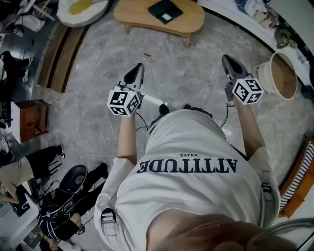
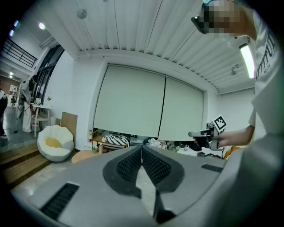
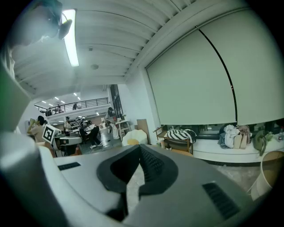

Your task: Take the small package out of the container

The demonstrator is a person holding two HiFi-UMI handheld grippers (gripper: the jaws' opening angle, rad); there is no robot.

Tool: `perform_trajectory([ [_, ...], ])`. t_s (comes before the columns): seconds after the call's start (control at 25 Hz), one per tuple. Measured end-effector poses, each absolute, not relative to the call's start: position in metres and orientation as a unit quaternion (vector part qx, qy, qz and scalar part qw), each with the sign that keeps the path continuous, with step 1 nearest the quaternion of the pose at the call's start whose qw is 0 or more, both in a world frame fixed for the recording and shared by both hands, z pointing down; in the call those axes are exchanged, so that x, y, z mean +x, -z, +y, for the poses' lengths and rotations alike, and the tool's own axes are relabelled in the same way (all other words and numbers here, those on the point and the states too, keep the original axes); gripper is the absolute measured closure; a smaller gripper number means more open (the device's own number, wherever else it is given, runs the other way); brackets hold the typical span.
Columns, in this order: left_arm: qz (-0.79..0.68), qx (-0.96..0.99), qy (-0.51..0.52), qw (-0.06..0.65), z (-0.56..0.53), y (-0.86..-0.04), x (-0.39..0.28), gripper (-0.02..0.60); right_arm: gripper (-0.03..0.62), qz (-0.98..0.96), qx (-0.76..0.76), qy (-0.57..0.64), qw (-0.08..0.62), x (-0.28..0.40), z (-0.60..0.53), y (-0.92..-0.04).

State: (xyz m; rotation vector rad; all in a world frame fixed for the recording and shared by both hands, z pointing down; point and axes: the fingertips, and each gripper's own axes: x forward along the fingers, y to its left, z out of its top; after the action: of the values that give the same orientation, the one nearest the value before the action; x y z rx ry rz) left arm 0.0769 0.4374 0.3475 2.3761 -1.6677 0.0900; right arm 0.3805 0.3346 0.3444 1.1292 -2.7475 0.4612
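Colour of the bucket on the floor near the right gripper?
The bucket is cream outside, tan inside. Clearest in the head view.

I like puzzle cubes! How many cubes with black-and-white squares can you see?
2. One cube sits on the left gripper; the other cube sits on the right gripper. None looks hidden.

- Wooden bench (image 1: 191, 19): oval, pale top, standing on the grey marble floor (image 1: 186, 68).
- Black flat box (image 1: 165, 11): lies on the bench top.
- White round seat (image 1: 81, 10), yellow centre: left of the bench.
- Red-brown crate (image 1: 30, 120): well left of the bench.
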Motion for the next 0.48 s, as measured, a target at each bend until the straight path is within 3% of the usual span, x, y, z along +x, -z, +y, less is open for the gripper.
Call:
perform_trajectory([
  [0.48, -0.569, 0.813, -0.034, 0.117, 0.424, -0.344, 0.087, 0.559, 0.574, -0.912, 0.374, -0.157, 0.061, 0.39, 0.321, -0.341],
])
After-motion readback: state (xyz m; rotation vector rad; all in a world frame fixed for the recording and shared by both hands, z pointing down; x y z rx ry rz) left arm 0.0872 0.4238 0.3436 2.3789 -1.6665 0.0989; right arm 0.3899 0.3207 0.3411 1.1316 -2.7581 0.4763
